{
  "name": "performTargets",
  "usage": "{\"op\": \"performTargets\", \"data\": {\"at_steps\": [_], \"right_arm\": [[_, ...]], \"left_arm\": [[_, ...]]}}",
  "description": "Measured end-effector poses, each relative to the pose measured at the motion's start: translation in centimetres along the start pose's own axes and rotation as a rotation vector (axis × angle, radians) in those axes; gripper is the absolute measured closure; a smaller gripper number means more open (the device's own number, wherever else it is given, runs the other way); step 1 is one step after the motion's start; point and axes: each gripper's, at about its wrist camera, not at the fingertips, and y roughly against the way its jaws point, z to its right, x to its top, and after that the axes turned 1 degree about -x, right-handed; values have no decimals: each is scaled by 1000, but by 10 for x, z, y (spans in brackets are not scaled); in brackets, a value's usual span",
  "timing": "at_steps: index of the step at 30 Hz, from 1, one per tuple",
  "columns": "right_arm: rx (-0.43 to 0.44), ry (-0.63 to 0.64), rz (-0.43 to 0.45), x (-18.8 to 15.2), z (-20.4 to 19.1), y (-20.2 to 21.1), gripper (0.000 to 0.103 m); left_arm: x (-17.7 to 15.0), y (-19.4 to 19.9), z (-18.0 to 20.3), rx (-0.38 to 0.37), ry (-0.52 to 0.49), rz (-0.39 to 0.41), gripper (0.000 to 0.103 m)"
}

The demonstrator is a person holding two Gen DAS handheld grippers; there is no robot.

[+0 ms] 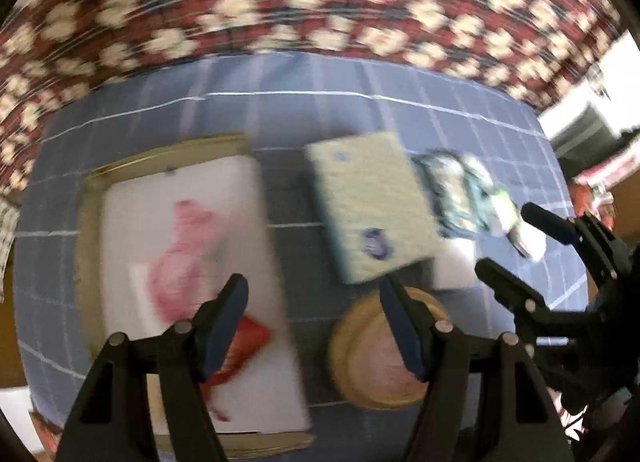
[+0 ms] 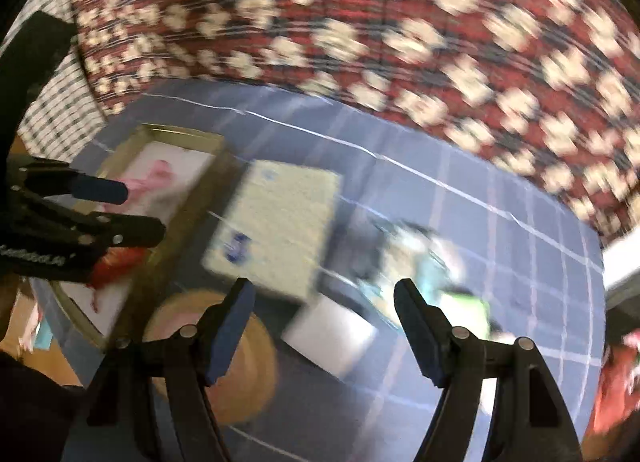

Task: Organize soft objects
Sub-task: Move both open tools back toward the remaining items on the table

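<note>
A gold-rimmed tray [image 1: 90,198] with a white lining holds a pink soft toy [image 1: 184,258] and a red soft piece [image 1: 252,338]. My left gripper [image 1: 314,290] hangs open above the tray's right side, nothing between its fingers. A pale sponge with blue marks [image 1: 372,206] lies to the right, then a teal patterned cloth bundle [image 1: 456,190] and a white block [image 1: 456,266]. My right gripper [image 2: 324,290] stands open and empty above the white block [image 2: 332,334], near the sponge [image 2: 280,230] and the bundle [image 2: 420,258]. All is motion-blurred.
A round wooden dish [image 1: 384,358] with a pinkish inside sits near the front edge. A blue grid cloth [image 1: 280,110] covers the table. Behind it lies red flowered fabric [image 1: 320,2]. Each gripper shows in the other's view: right gripper [image 1: 508,242], left gripper [image 2: 144,210].
</note>
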Motion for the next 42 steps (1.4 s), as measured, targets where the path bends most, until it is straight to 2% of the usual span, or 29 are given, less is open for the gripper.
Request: {"op": "performTargets", "data": {"at_steps": [8, 9, 14, 20, 33, 35, 42], "right_arm": [[-66, -104, -33, -45, 54, 16, 29], [-74, -117, -36, -51, 61, 19, 29], [-97, -169, -41, -68, 88, 24, 29], [-106, -196, -54, -83, 108, 24, 29], [-106, -206, -82, -95, 135, 14, 29], [-107, -207, -87, -96, 139, 12, 29], [-114, -199, -115, -99, 148, -2, 29]], "left_arm": [[1, -24, 81, -77, -145, -55, 34], [3, -27, 87, -72, -139, -50, 34], [4, -48, 118, -101, -167, -118, 34], [2, -70, 137, -119, -149, -187, 34], [0, -106, 143, -96, -83, -279, 34], [0, -109, 144, -92, -82, -281, 28], [4, -120, 154, -73, -97, -290, 21]]}}
